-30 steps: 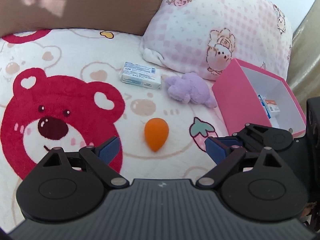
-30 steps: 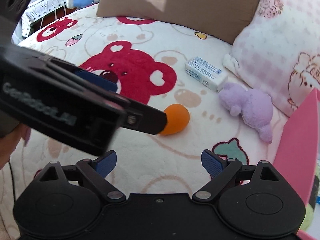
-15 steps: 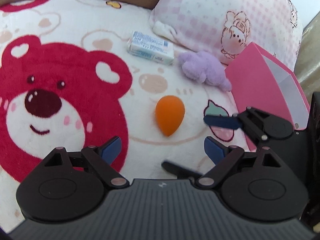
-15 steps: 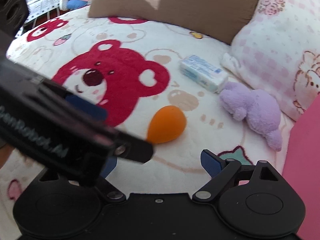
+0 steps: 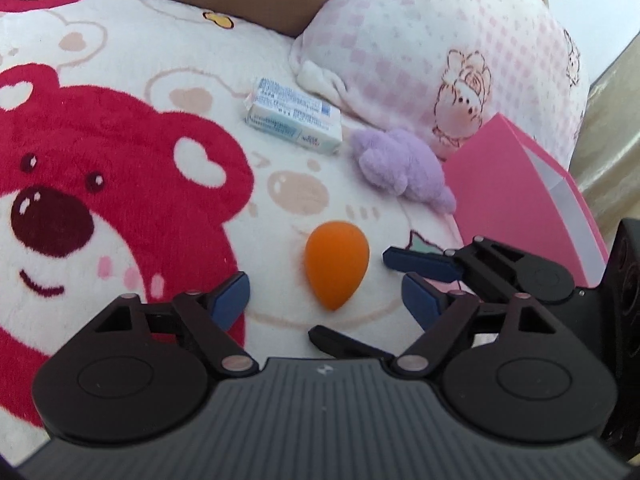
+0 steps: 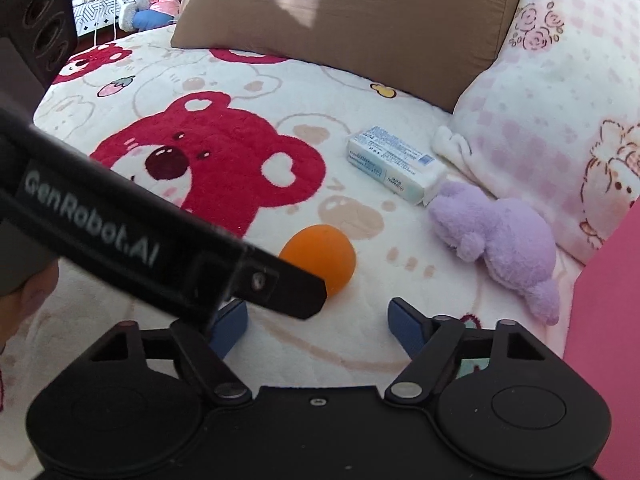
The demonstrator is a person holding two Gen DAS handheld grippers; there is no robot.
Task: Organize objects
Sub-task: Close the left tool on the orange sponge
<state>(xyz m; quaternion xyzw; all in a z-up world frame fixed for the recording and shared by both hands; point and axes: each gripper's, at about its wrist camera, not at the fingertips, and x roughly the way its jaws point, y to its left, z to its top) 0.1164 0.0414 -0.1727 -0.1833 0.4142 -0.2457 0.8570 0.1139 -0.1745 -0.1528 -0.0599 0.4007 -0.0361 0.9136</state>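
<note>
Orange sponge egg (image 5: 336, 264): on blanket, just ahead of the left gripper (image 5: 326, 300), jaws spread, closing, untouching; likely light, soft, squashy; pinch gently across its wide belly.

Sponge (image 5: 336, 264) between blanket bear (image 5: 100, 200) and box (image 5: 516, 200)

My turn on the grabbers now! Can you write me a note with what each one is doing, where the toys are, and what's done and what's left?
Left gripper: empty, jaws closing, orange sponge just ahead between its fingers, not pinched.
Right gripper: empty, jaws closing, close beside the left one.
On the blanket: sponge, white packet, purple plush. Pink box stands to the right.
Done: none of these three boxed yet.
Left: probably grab the sponge first, then the packet and plush.
</note>
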